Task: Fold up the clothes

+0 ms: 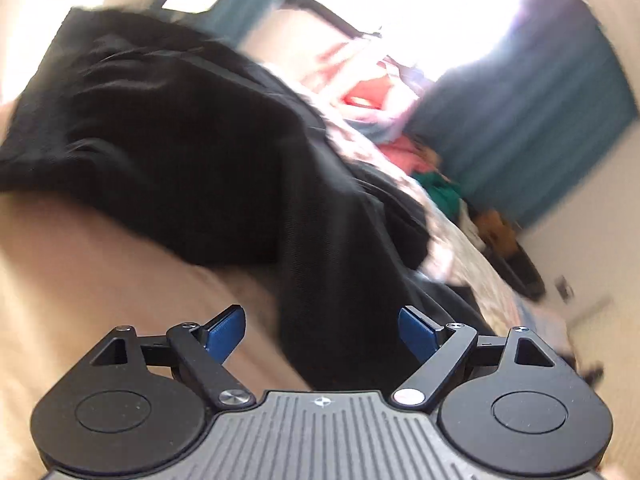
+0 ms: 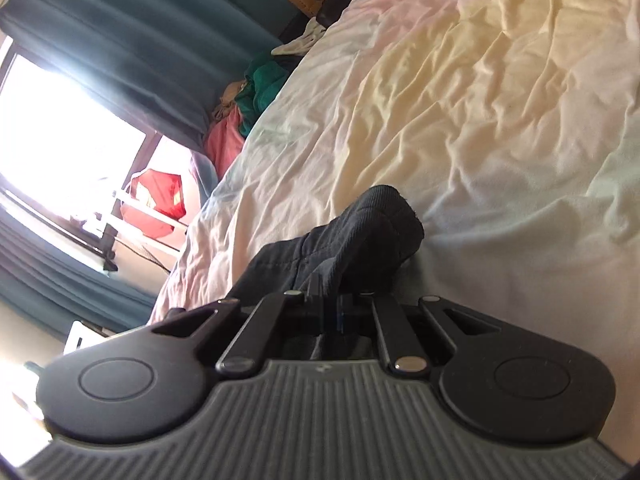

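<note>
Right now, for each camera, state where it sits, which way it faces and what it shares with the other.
Left wrist: sits behind the left tongs, open and empty, facing across the black garment on the bed toward the bright window.
Right wrist: sits behind the right tongs, shut on the black garment, facing along the rumpled bedsheet.
Shared: the garment, teal curtains, the clothes pile beside the bed. No hand or sleeve shows.

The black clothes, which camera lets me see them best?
The left wrist view shows the black garment best: most of it is spread across the bed, beyond the open left gripper, though blurred. The right wrist view shows only a bunched end, pinched in the shut right gripper.
</note>
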Motion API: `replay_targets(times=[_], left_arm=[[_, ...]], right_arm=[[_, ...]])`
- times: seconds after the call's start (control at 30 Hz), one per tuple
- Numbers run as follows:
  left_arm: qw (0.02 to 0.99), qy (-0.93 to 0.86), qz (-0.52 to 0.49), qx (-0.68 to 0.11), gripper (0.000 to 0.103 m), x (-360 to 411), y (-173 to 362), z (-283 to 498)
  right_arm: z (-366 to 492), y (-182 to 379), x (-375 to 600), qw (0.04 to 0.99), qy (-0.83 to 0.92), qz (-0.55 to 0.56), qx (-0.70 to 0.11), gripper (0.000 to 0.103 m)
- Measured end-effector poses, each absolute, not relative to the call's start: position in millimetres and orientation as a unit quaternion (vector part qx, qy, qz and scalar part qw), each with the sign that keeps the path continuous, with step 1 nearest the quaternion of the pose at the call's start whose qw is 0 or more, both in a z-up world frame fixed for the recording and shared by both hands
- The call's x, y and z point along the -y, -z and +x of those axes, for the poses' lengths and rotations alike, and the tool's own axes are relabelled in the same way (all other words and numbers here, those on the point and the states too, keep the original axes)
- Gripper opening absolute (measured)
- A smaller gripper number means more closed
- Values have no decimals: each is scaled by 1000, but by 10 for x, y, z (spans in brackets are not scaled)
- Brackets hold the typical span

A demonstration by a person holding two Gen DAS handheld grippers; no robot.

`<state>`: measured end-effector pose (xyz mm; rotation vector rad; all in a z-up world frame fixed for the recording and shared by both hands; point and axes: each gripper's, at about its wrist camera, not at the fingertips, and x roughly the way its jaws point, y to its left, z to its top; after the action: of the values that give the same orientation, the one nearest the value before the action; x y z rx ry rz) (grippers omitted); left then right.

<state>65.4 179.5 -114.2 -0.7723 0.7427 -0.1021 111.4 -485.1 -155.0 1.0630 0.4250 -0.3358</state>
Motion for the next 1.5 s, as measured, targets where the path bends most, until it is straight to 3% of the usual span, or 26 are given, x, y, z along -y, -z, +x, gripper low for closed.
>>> replay_targets(times=[0.07,0.2,0.3,0.33,0.53,0.63,0.8,0.97,1.13,1.27,1.5], left_arm=[[805,-24,-475,-355,83,-2194,1359,745],[721,-82,-630,-277,76,-2674,1611,759],[736,-128,-615,-252,53,-2781,1538,823],[740,-133,-608,-256,37,-2797,1505,847],[791,-117,-551,-238,20,-2887,936,774],[802,-116,-544,-217,13,-3178,460,548],[800,-116,-533,-251,12,-3576,-8,185],[782,-129,-523,-313,12,-3860,198,-107],[767,-145,-514,-355,13,-4096,700,-420],[768,-149,-507,-361,14,-4127,811,-463],[813,-129,-419,-384,23,-4003,742,-259]], right_arm=[[1066,1586,4957,818,162,518,-188,8],[933,1617,5131,808,184,539,-151,8],[824,1617,5206,808,210,537,-121,8],[788,1617,5231,808,218,535,-111,8],[573,1617,5378,804,269,527,-53,8],[545,1616,5420,795,279,535,-66,8],[469,1537,5390,810,286,506,-79,8],[182,1224,5331,845,304,441,-17,8],[-73,1388,5369,778,396,473,-122,8],[-270,1677,5373,720,438,509,-176,7],[-196,1685,5304,733,435,483,-202,12]])
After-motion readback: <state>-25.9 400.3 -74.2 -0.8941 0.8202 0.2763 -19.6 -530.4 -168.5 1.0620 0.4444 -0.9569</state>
